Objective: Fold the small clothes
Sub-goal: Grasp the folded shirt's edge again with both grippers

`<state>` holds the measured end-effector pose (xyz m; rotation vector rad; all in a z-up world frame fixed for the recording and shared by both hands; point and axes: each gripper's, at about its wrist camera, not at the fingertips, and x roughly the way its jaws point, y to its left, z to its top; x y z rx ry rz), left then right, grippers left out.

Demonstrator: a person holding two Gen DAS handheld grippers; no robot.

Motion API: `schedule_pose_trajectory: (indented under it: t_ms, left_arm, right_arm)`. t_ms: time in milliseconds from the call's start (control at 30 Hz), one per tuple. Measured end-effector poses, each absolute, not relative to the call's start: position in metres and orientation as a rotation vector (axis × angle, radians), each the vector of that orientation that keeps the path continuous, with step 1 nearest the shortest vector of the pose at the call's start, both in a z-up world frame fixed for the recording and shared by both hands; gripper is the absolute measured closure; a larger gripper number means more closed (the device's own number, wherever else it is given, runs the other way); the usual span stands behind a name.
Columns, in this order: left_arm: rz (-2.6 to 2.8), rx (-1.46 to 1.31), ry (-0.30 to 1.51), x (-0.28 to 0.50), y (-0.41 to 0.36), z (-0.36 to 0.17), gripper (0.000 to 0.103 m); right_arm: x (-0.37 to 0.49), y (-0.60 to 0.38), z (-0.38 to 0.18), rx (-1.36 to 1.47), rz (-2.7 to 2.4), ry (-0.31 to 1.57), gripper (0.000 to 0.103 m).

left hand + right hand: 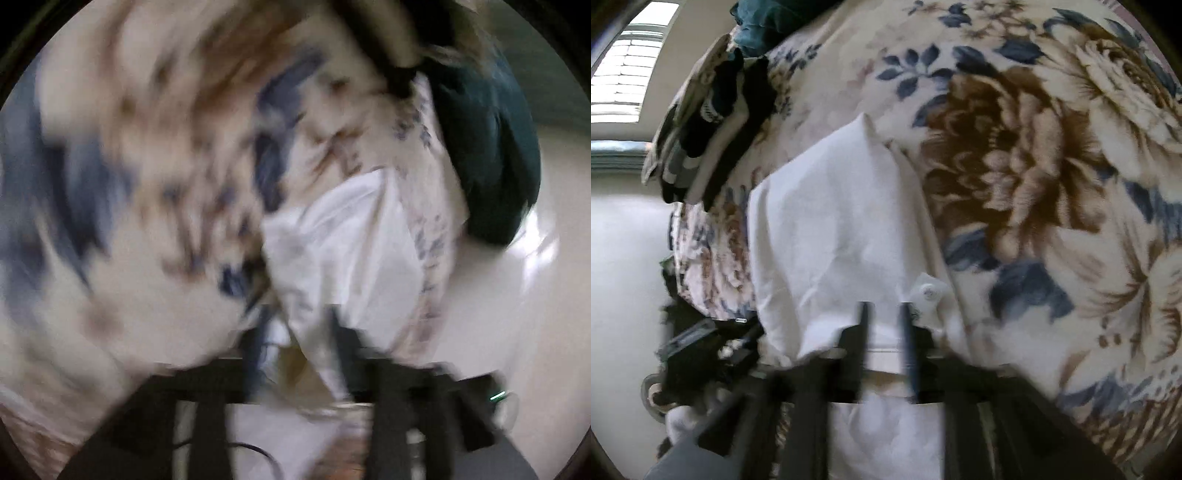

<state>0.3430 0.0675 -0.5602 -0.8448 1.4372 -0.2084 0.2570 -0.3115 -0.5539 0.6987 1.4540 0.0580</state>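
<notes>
A small white garment with a snap button lies on a floral blanket. My right gripper is shut on the white garment's near edge, its fingers close together with cloth between them. In the blurred left wrist view, my left gripper is shut on the same white garment, whose cloth runs down between the fingers. The other hand's gripper body shows at the lower left of the right wrist view.
A stack of folded dark and light clothes sits at the blanket's far left. A dark teal cloth lies at the bed's edge, also in the right wrist view. A window and pale floor lie beyond.
</notes>
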Motion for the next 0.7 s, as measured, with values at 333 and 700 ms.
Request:
schedule_pose_trajectory:
  t_ms: [333,700]
  left_arm:
    - [-0.358,-0.291,1.418,0.388,-0.023,-0.560,0.092]
    - [-0.302,-1.118,1.428,0.359,0.051,-0.605,0.088]
  right_arm:
    - [0.257,-0.298,-0.589,0.721,-0.002,1.533,0.057]
    - [0.253,-0.295,-0.556,0.666,-0.021,1.419,0.090]
